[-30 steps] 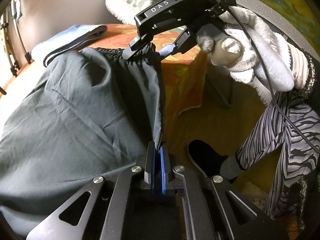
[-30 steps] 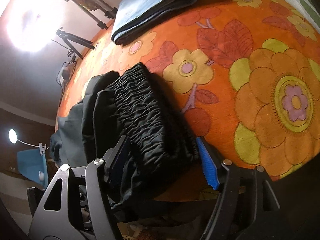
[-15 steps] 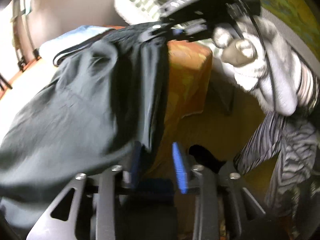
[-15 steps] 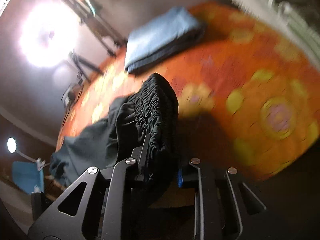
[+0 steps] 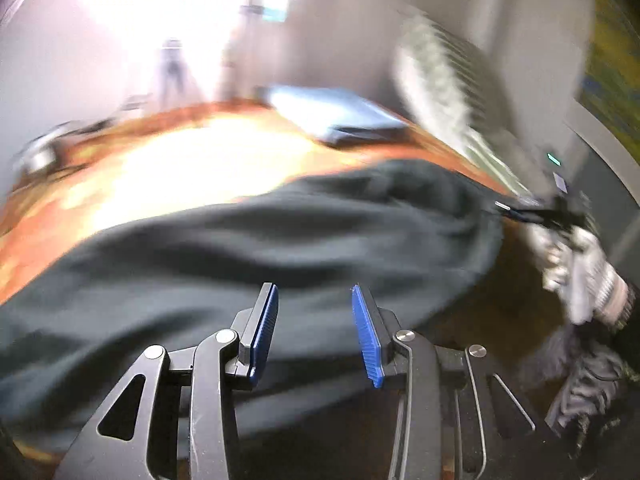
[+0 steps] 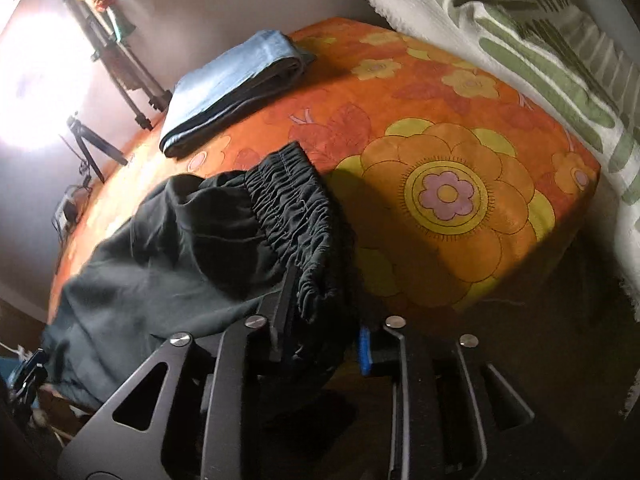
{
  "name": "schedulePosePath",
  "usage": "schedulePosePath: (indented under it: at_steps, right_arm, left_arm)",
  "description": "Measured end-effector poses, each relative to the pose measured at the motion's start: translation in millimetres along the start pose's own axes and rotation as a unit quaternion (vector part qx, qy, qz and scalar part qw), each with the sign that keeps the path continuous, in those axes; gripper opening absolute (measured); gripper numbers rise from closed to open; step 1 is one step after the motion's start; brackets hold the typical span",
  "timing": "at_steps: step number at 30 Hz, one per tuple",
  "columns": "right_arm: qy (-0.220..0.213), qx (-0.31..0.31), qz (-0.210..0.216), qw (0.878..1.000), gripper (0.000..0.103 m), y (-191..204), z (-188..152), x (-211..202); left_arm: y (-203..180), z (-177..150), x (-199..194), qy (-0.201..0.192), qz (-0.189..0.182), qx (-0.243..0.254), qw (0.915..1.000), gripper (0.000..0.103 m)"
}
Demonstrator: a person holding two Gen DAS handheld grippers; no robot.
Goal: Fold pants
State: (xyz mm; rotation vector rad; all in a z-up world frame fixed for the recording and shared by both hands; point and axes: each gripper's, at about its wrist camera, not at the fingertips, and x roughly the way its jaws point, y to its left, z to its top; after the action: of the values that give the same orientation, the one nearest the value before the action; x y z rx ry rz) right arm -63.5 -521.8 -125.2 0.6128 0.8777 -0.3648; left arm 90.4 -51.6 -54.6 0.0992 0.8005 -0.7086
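Since second ago: left gripper (image 5: pixel 314 332) released pants (image 5: pixel 280 248), jaws now spread, empty, cloth just beyond tips. Right gripper (image 6: pixel 320 320) now pinched tight on gathered waistband (image 6: pixel 296 216). Pants lie rumpled on orange floral bedspread (image 6: pixel 460 120), near edge. Folding barely begun; legs unaligned, all folds remain.

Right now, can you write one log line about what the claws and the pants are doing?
left claw: open, holding nothing | right claw: shut on waistband | pants: bunched on orange bed, not folded
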Motion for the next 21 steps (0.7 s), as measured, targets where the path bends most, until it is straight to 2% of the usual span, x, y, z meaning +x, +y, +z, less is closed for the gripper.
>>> schedulePosePath:
  at_steps: [1, 4, 5, 7, 9, 12, 13, 14, 16, 17, 20, 21]
  right_arm:
    - [-0.003, -0.002, -0.009, 1.0, 0.035, -1, 2, -4]
    - [-0.055, -0.037, -0.058, 0.996, 0.045, 12, 9, -27]
    - [-0.067, -0.049, -0.056, 0.995, 0.048, 19, 10, -35]
    - [-0.08, -0.072, -0.045, 0.993, 0.049, 34, 11, -46]
    - [-0.083, -0.114, -0.012, 0.99, 0.049, 60, 7, -54]
    - [-0.042, -0.186, 0.087, 0.978, 0.049, 111, -9, -51]
    - [-0.025, -0.213, 0.114, 0.97, 0.049, 129, -17, -49]
    - [-0.006, -0.25, 0.146, 0.957, 0.049, 153, -29, -46]
    - [0.024, -0.321, 0.18, 0.929, 0.049, 194, -54, -42]
    - [0.032, -0.346, 0.188, 0.919, 0.049, 206, -63, -42]
    - [0.061, -0.436, 0.208, 0.873, 0.049, 254, -102, -36]
    - [0.066, -0.453, 0.209, 0.864, 0.049, 263, -110, -33]
  left_arm:
    - [24, -3, -12, -0.005, 0.021, -0.024, 0.9995, 0.037]
    - [67, -11, -39, -0.019, 0.071, -0.061, 0.9954, 0.037]
    - [81, -16, -49, -0.023, 0.092, -0.07, 0.9931, 0.037]
    - [101, -25, -61, -0.025, 0.112, -0.094, 0.9889, 0.037]
    - [119, -36, -69, -0.023, 0.117, -0.124, 0.9851, 0.037]
    - [133, -53, -74, -0.017, 0.12, -0.164, 0.979, 0.037]
    - [135, -57, -75, -0.016, 0.12, -0.172, 0.9776, 0.037]
    - [136, -60, -75, -0.013, 0.122, -0.176, 0.9767, 0.037]
    - [135, -68, -76, -0.004, 0.132, -0.162, 0.978, 0.037]
    - [133, -70, -77, 0.001, 0.134, -0.154, 0.979, 0.037]
    - [122, -77, -63, 0.028, 0.124, -0.128, 0.9837, 0.037]
    - [116, -79, -59, 0.036, 0.123, -0.115, 0.985, 0.037]
